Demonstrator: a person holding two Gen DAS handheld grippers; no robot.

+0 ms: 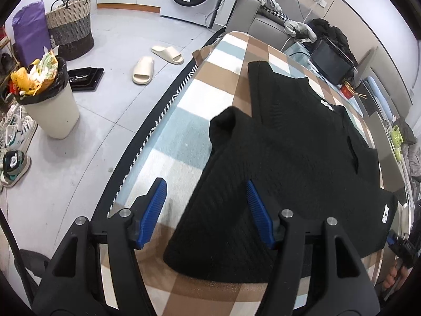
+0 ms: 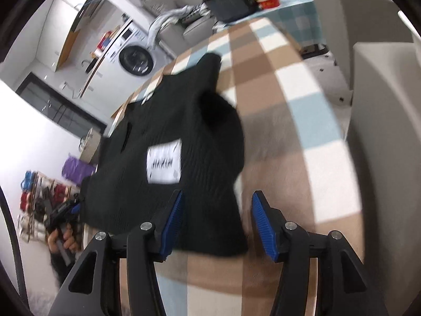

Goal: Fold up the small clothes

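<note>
The black knitted garment (image 1: pixel 289 158) lies spread on a checked brown, white and pale-blue blanket (image 1: pixel 171 137) covering the work surface.

Left gripper (image 1: pixel 208 210): jaws apart, nothing clamped. The near left corner of the garment lies below and between the two blue pads; its edge runs diagonally across the gap, with bare blanket under the left-hand pad (image 1: pixel 154 210) and knit under the right-hand one. Whether either pad touches the fabric cannot be told. The gripper tilts steeply down toward the surface.

Right gripper (image 2: pixel 218 221): jaws apart, nothing clamped. The garment's near right corner (image 2: pixel 210 223) fills most of the gap between the pads; the left-hand pad stands over the knit, the right-hand pad over the blanket just beside the hem. A white label (image 2: pixel 164 162) shows on the fabric ahead of the gripper. This view is motion-blurred. The gripper also points downward.

In the right wrist view, a hand (image 2: pixel 61 239) grips the other tool's handle at the lower left edge.

A folded sleeve (image 1: pixel 229 123) rises ahead of the left gripper.
</note>
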